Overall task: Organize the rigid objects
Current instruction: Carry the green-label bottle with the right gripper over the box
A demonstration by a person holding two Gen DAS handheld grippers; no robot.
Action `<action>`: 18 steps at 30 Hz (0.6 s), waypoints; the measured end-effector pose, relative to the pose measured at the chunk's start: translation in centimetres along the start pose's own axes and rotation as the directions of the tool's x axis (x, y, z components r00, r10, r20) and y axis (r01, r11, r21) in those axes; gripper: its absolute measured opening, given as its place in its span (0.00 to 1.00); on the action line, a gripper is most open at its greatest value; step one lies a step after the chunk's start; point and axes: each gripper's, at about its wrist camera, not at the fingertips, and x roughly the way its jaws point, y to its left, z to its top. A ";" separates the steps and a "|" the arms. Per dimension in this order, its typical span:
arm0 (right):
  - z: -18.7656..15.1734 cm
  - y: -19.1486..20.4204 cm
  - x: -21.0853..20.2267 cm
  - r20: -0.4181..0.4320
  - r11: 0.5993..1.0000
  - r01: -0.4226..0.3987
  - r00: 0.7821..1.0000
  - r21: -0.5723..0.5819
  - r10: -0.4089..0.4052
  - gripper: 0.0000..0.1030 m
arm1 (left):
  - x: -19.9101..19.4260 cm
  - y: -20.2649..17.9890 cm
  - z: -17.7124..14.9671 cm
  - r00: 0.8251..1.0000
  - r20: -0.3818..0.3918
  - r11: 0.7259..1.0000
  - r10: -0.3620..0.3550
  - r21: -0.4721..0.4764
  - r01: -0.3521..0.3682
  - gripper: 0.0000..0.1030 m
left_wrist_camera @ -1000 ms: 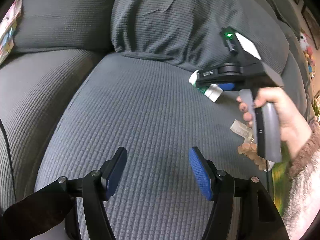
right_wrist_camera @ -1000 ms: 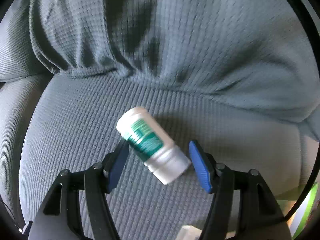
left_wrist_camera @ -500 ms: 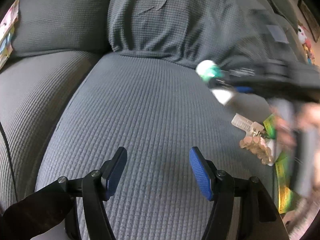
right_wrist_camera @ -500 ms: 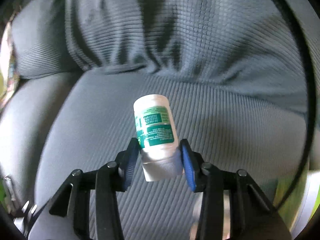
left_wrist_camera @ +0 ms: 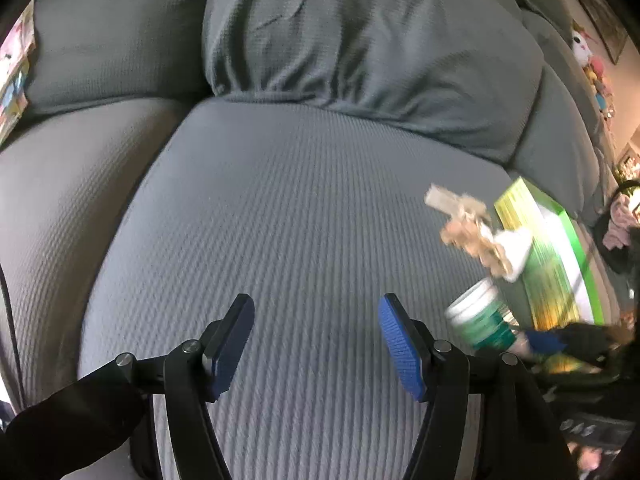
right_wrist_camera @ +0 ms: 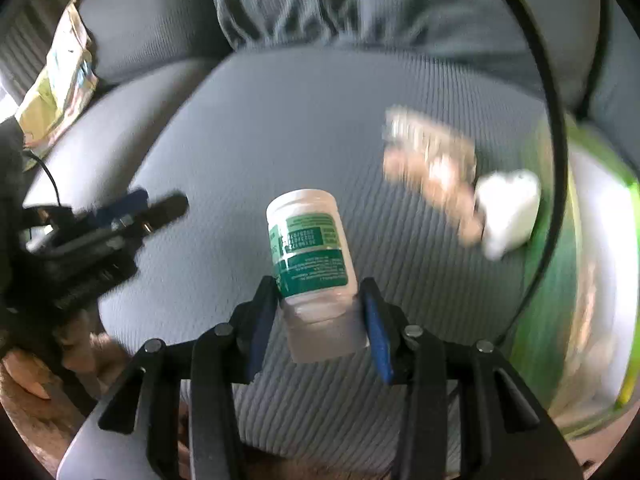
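Right tool [right_wrist_camera: 320,316] clenched on the cap end of the green-labelled bottle [right_wrist_camera: 310,248], carried clear of the sofa cushion [right_wrist_camera: 280,128] — presumably toward the clutter by the green box [right_wrist_camera: 560,280] — left tool [left_wrist_camera: 316,344] released, empty, waiting alongside.

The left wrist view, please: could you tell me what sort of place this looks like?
Probably a home living room: a grey ribbed fabric sofa seat cushion with plump back cushions, soft toys at the far right, and small household items lying on the seat.
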 end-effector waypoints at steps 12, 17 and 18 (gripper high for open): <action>-1.8 -0.9 1.4 -0.023 0.992 -0.009 1.000 0.128 0.012 0.66 | -0.9 -0.7 -2.9 0.997 -0.065 0.999 -0.036 -0.020 0.035 0.63; -2.3 -3.0 -0.8 0.026 0.978 -0.094 0.996 0.185 0.091 0.66 | -0.5 -1.8 -3.7 0.988 -0.111 0.994 -0.106 -0.008 0.106 0.75; -2.3 -3.6 -1.4 0.043 0.975 -0.103 0.994 0.195 0.096 0.65 | -0.4 -2.2 -3.9 0.984 -0.115 0.991 -0.133 -0.011 0.132 0.78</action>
